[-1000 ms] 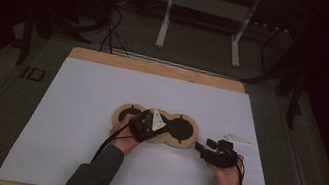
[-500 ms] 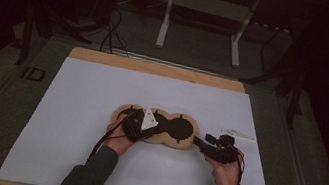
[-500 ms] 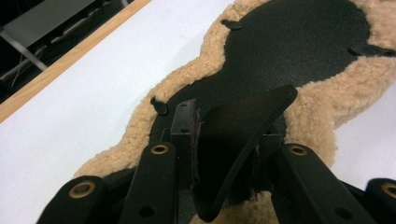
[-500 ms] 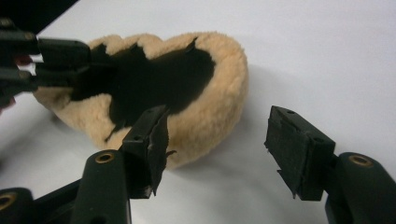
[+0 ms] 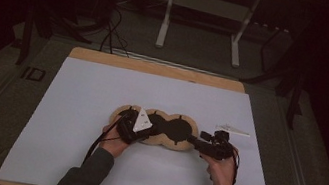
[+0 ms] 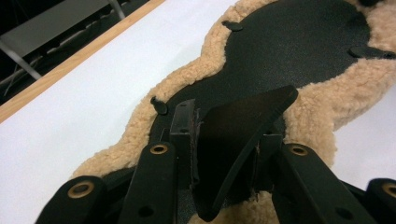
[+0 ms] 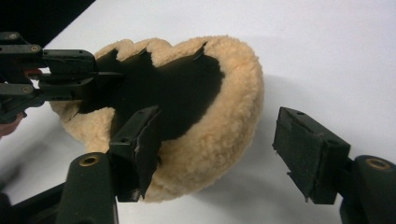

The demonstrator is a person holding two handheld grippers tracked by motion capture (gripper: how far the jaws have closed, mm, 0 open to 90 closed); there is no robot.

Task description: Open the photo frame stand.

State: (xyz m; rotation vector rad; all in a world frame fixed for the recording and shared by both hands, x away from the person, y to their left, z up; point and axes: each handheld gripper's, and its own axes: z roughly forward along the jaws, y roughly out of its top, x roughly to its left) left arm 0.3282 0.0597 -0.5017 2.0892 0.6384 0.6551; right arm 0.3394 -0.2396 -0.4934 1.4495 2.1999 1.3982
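A: Wide first: wooden table point(image 5: 156, 68) under a white sheet point(image 5: 71, 122), and lying near the middle of it, towards the near edge, a fleece pad point(image 5: 178, 148) with three lobes, tan pile round a black face.

B: Long axis?

A: Straight across the table, left to right, strung between the two hands. Left gripper point(image 6: 224, 133) at the left lobe, right gripper point(image 7: 219, 140) at the right lobe, each on its own end.

B: And the grips?

A: Left one partly closed, pinched on a black flap point(image 6: 252, 107) lifted off the pad's face. Looks a firm hold. Right one just been opening, jaws now wide, with the rounded fleece end sitting between them. One pad close against the pile, maybe brushing it, the other well apart. No hold there.

B: So, next call?

A: Probably a fresh bite on the right. Pad directly ahead of that claw, rim curling up towards it, so closing where it stands would catch only the edge. Left hand likely the anchor meanwhile.

B: Anything lying in the black hollow?

A: Nothing loose. Just small black tabs point(image 6: 232, 25) along the edge of it. Off to the right, beyond the right hand, a thin white strip point(image 5: 233, 130) on the sheet, apart from the pad.
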